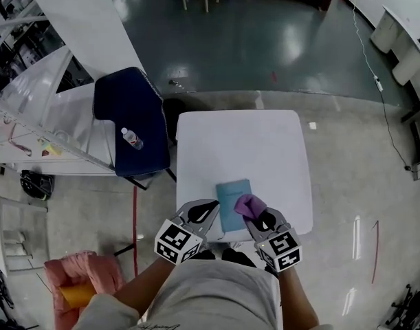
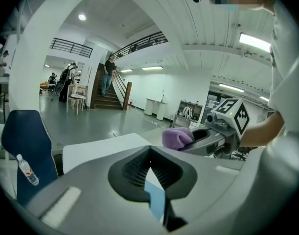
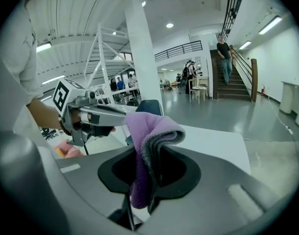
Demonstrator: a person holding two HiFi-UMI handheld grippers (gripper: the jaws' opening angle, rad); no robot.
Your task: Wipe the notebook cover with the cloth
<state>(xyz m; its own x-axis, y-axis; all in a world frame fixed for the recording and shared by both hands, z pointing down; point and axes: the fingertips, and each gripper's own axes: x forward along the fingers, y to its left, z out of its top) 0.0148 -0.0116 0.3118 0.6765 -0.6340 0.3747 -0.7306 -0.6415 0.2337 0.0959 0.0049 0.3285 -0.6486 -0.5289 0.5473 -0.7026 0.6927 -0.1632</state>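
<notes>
Head view: a square white table stands on a grey floor, and a thin light-blue notebook lies flat on the table, close to its near edge and about midway along that edge. The left gripper, grey with a black-and-white marker cube, comes in over the table's near edge and ends right at the notebook's left side. Its own view shows the jaws brought together at the tips with nothing clamped between them, and a slice of blue cover and white tabletop shows through the gap behind the tips. I cannot tell whether the tips press on the cover.

The right gripper also reaches over the table's near edge, on the notebook's right. Its jaws are closed on a folded purple cloth, which bulges out past the tips and hangs down between them. The cloth sits over the notebook's near right corner, though contact with the cover is unclear.

Off the table's left side stands a dark blue chair with a clear plastic water bottle lying on its seat.
</notes>
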